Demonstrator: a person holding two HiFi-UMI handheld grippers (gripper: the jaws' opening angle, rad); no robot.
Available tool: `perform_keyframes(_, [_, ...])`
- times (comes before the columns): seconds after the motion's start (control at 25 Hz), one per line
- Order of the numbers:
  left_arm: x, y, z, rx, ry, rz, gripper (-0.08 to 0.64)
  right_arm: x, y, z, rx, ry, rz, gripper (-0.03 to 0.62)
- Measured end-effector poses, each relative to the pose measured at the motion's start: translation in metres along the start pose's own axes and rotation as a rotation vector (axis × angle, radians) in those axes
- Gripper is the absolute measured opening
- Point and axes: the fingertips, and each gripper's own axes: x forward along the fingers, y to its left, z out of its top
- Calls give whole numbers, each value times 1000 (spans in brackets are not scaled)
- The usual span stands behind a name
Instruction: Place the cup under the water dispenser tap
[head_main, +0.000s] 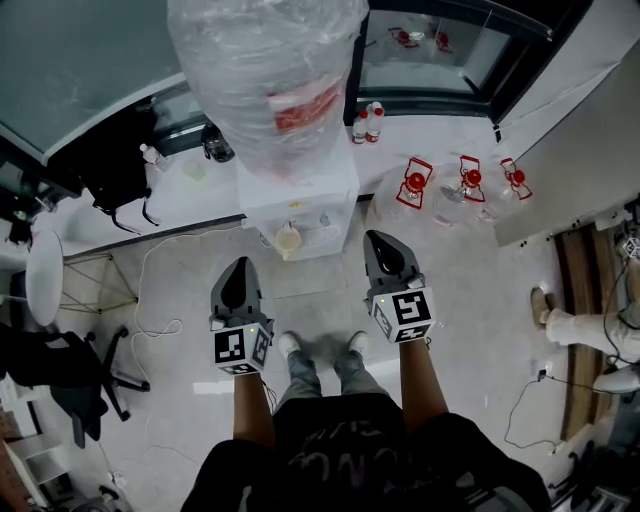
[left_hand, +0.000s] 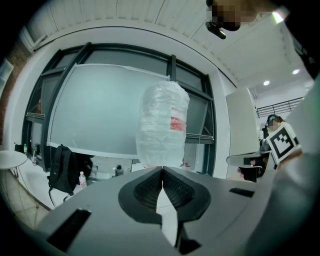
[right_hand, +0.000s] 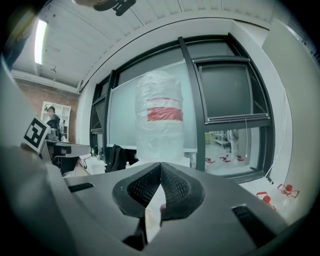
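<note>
A white water dispenser (head_main: 300, 200) stands ahead of me, topped by a big plastic-wrapped bottle (head_main: 265, 70) with a red label. A pale cup (head_main: 287, 238) sits at the dispenser's front, below the taps. My left gripper (head_main: 240, 264) hangs in front of the dispenser, left of the cup and apart from it, shut and empty. To the right of the cup, my right gripper (head_main: 382, 240) is also shut with nothing held. In the left gripper view the closed jaws (left_hand: 162, 169) point at the bottle (left_hand: 162, 125). The right gripper view shows the same for its jaws (right_hand: 160, 164) and the bottle (right_hand: 161, 120).
Spare water jugs with red caps (head_main: 415, 185) lie on the floor at the right. A black office chair (head_main: 70, 370) and a black bag (head_main: 120, 170) are at the left, with cables across the floor. Another person's legs (head_main: 570, 325) show at the right edge.
</note>
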Motion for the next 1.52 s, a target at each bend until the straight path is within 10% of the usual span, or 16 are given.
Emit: perform_keyframes(1.52, [12, 12, 99, 51, -125, -53, 18, 11, 12, 100, -122, -104, -7, 11])
